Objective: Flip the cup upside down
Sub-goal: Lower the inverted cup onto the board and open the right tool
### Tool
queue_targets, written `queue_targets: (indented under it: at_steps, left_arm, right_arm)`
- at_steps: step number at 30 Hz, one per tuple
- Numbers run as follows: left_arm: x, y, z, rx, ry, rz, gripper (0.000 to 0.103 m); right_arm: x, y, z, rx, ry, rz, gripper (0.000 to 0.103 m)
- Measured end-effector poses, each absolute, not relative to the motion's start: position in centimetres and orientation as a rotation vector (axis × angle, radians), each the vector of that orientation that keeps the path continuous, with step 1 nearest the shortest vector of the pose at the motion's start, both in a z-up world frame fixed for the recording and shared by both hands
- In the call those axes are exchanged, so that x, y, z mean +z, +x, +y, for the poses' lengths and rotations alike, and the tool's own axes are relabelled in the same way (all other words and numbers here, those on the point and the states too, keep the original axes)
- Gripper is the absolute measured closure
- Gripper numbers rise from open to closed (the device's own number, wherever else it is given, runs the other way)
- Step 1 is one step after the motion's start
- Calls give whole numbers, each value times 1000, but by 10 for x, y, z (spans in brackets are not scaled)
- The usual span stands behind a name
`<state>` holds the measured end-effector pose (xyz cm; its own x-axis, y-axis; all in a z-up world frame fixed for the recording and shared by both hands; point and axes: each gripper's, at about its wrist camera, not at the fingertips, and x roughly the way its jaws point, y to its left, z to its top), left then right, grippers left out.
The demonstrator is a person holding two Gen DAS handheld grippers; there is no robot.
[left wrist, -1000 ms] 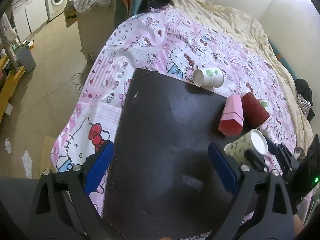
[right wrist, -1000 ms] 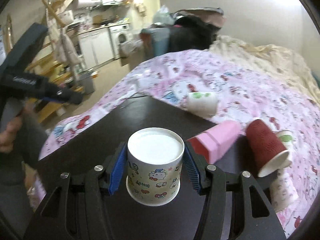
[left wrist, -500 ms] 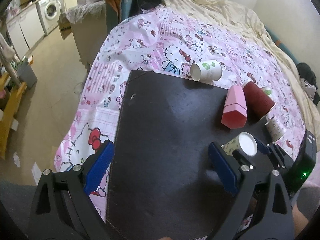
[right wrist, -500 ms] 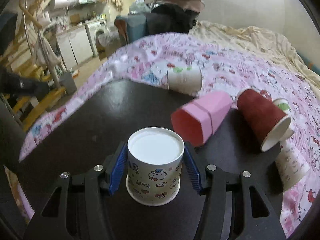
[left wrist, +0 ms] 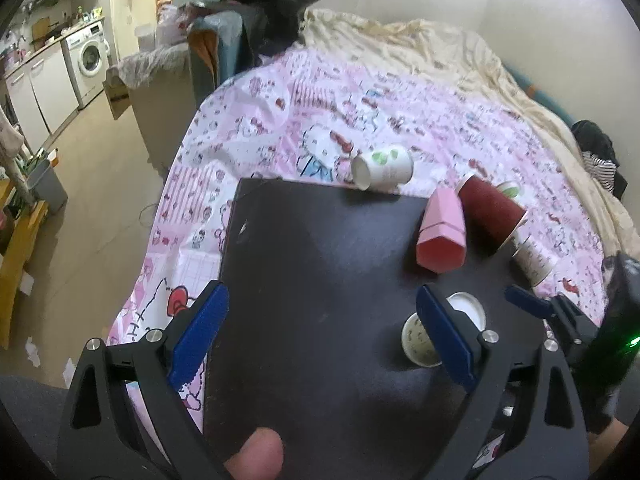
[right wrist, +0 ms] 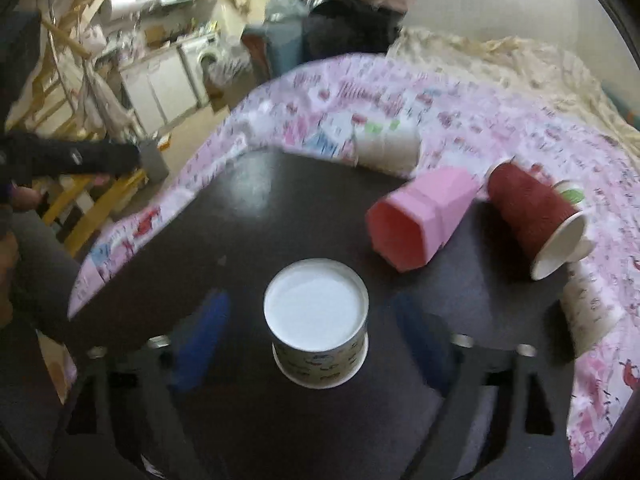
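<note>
Dark board (right wrist: 256, 208), inverted cup (right wrist: 318, 320) released

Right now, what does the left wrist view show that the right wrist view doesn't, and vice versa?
Left wrist only: the left tool wide open over the dark board, its finger hiding part of the cartoon cup, and a thumb at the bottom edge. Right wrist only: the cup's whole white base facing up, with a gap to each blurred finger of the open right tool. Both: the pink cup, red cup and leaf-print cup lying on their sides.
</note>
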<state>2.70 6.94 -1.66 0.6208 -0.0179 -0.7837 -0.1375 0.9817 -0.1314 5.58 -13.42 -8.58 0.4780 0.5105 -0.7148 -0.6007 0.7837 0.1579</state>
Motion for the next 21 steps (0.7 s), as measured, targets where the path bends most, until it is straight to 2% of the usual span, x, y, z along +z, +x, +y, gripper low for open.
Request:
queue_targets:
  at_steps: [9, 13, 15, 21]
  left_arm:
    - [0, -7, 50, 63, -127, 780, 10]
    - [-2, -22, 45, 63, -136, 766, 9]
    - [-3, -28, 42, 61, -141, 761, 0]
    - [-7, -38, 25, 81, -69, 741, 0]
  right_arm:
    - [-10, 9, -187, 418, 27, 703, 0]
    - [-4, -8, -205, 340, 70, 703, 0]
    - [-7, -15, -209, 330, 82, 710, 0]
    - [-11, -28, -206, 305, 51, 671, 0]
